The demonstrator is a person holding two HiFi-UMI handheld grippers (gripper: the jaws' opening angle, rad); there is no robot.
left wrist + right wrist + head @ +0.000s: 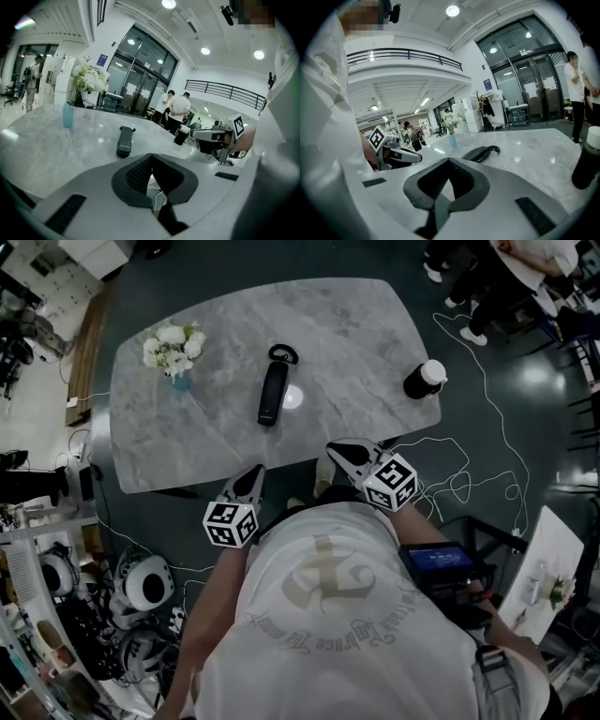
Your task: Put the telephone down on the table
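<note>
The black telephone (pixel 274 392) lies flat in the middle of the grey marble table (pixel 375 324), its loop end pointing away from me. It also shows in the left gripper view as the telephone (pixel 125 140) and in the right gripper view as the telephone (pixel 480 153). No gripper touches it. My left gripper (pixel 251 474) hangs at the table's near edge, shut and empty, jaw tips together (pixel 151 157). My right gripper (pixel 339 452) is beside it to the right, over the near edge, also shut on nothing (pixel 449 161).
A blue vase of white flowers (pixel 174 351) stands at the table's left. A black cup with a white lid (pixel 425 379) stands at the right edge. Cables (pixel 469 479) trail over the dark floor to the right. People stand beyond the far side (pixel 177 108).
</note>
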